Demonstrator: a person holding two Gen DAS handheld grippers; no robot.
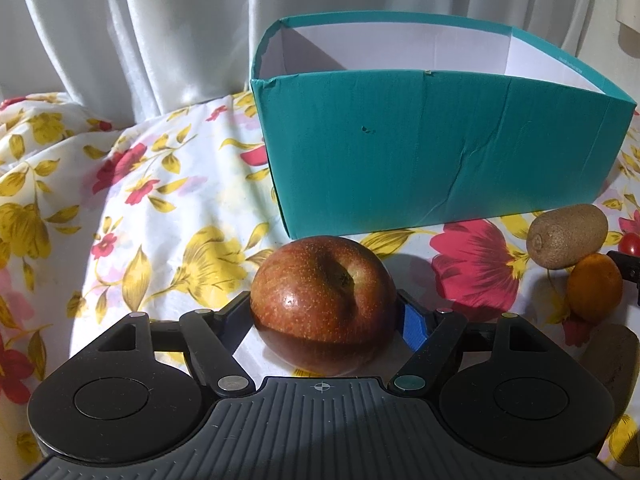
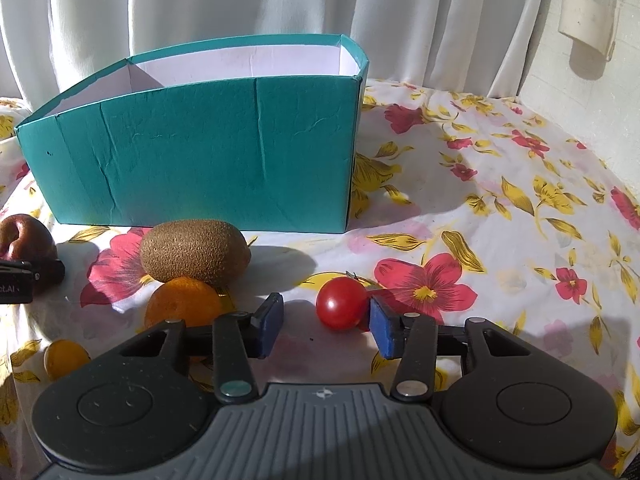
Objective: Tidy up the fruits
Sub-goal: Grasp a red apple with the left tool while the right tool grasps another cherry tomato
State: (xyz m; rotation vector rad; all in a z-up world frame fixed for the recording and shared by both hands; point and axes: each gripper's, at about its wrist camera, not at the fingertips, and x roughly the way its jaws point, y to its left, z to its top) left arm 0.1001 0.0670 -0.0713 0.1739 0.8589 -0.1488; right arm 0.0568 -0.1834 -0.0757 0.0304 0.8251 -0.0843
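A red apple [image 1: 320,300] sits between the fingers of my left gripper [image 1: 324,310], which is shut on it just above the flowered cloth, in front of the teal box [image 1: 400,152]. In the right wrist view the apple [image 2: 24,236] shows at the far left. A small red tomato [image 2: 340,302] lies on the cloth between the pads of my right gripper [image 2: 325,314]. The right pad [image 2: 384,330] touches it; the left pad [image 2: 268,326] stands clear of it, so this gripper is open. The box [image 2: 200,152] is open-topped and white inside.
A brown kiwi [image 2: 194,252] and an orange [image 2: 182,306] lie together left of the tomato, with a small yellow fruit [image 2: 64,358] nearer. White curtains hang behind the box. The flowered cloth [image 2: 500,200] stretches bare to the right of the box.
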